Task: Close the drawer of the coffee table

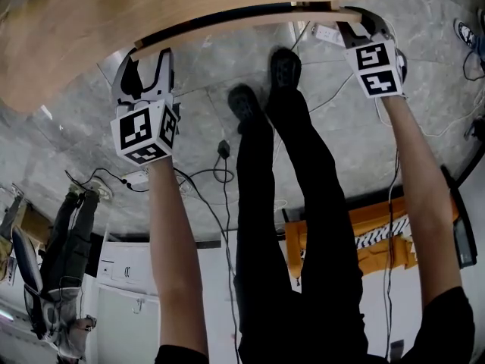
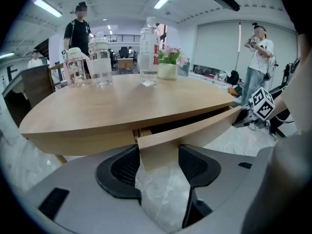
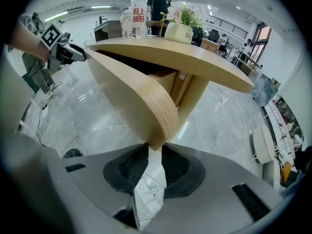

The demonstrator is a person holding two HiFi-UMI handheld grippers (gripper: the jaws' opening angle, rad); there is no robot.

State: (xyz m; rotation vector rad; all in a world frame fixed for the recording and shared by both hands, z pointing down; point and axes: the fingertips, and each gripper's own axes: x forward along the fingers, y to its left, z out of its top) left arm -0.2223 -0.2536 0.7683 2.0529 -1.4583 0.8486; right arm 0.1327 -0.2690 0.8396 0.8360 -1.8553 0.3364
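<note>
The left gripper (image 2: 158,160) is clamped across the left end of the curved drawer front (image 2: 195,128), its jaws set wide by the board's depth; the right gripper (image 3: 155,152) pinches the thin edge at the other end. The drawer stands partly out of the coffee table (image 2: 122,104), a dark gap showing under the top. The front looks stiff and smooth-veneered, probably light on its runners, so hold at both ends and push evenly or it may skew; a slam could shake the bottles (image 2: 148,52) and flower pot (image 2: 168,71)
</note>
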